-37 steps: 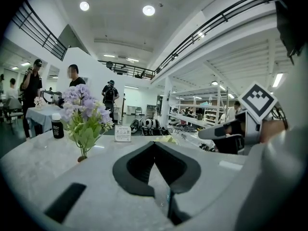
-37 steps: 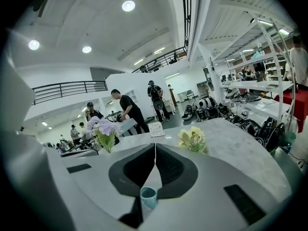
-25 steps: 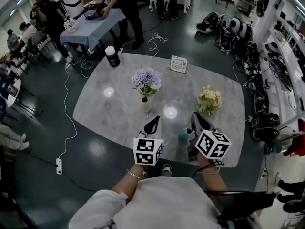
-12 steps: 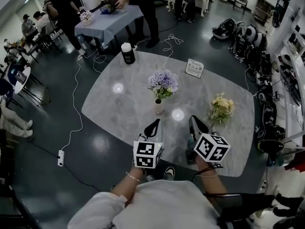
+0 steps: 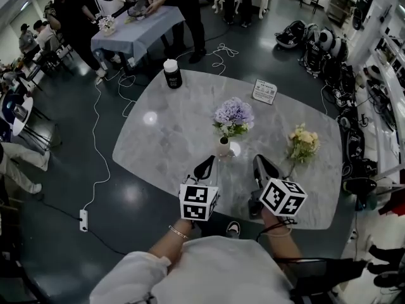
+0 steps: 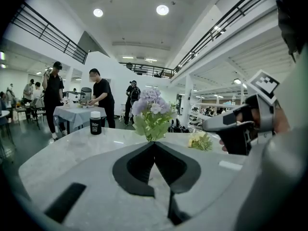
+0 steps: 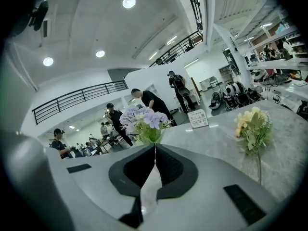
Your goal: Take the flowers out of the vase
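Nearest, the left gripper [image 5: 205, 167] and right gripper [image 5: 257, 162] hover over the table's [image 5: 166, 138] near edge, jaws pressed together, empty. Just beyond, the purple flowers [image 5: 233, 114] stand in the white vase [image 5: 223, 147]. A yellow bunch [image 5: 303, 141] sits further right.

Vase drifts across to sit between my two grippers

In the head view the table [image 5: 164, 132] slides rightward. The vase [image 5: 223, 147] of purple flowers [image 5: 234, 114], dead ahead of my left gripper [image 5: 205, 164] a second ago, now stands between it and my right gripper [image 5: 259, 162], nearer the right one's tip.
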A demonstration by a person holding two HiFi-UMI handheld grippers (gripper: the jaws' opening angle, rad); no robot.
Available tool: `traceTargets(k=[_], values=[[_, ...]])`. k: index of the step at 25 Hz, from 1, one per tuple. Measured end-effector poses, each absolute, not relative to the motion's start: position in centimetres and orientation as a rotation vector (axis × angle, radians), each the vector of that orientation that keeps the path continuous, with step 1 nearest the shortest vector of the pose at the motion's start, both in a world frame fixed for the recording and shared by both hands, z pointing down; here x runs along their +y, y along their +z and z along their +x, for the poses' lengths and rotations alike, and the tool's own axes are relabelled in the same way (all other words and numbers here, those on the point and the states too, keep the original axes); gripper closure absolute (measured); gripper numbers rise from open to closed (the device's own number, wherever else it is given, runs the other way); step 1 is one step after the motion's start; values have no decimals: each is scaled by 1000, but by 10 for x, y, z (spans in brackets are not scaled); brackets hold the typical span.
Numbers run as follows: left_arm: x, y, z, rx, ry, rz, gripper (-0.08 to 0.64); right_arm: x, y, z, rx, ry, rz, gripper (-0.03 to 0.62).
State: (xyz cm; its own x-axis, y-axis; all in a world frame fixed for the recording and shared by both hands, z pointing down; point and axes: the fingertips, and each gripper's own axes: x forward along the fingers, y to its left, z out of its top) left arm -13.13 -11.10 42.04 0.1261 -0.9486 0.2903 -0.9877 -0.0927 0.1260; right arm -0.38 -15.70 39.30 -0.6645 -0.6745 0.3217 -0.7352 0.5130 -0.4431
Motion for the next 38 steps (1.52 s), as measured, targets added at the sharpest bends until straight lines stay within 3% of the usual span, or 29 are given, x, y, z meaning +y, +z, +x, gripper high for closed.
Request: traceTargets(k=[18, 29, 38], values=[[-130, 457, -158, -1689, 247, 2227, 552, -148, 442, -48, -2497, 972, 1412, 583], [-140, 471, -150, -1646, 196, 2226, 549, -148, 455, -30, -2434, 963, 1426, 583], [-164, 489, -143, -1627, 203, 2262, 459, -149, 466, -27, -2408, 965, 1394, 584]])
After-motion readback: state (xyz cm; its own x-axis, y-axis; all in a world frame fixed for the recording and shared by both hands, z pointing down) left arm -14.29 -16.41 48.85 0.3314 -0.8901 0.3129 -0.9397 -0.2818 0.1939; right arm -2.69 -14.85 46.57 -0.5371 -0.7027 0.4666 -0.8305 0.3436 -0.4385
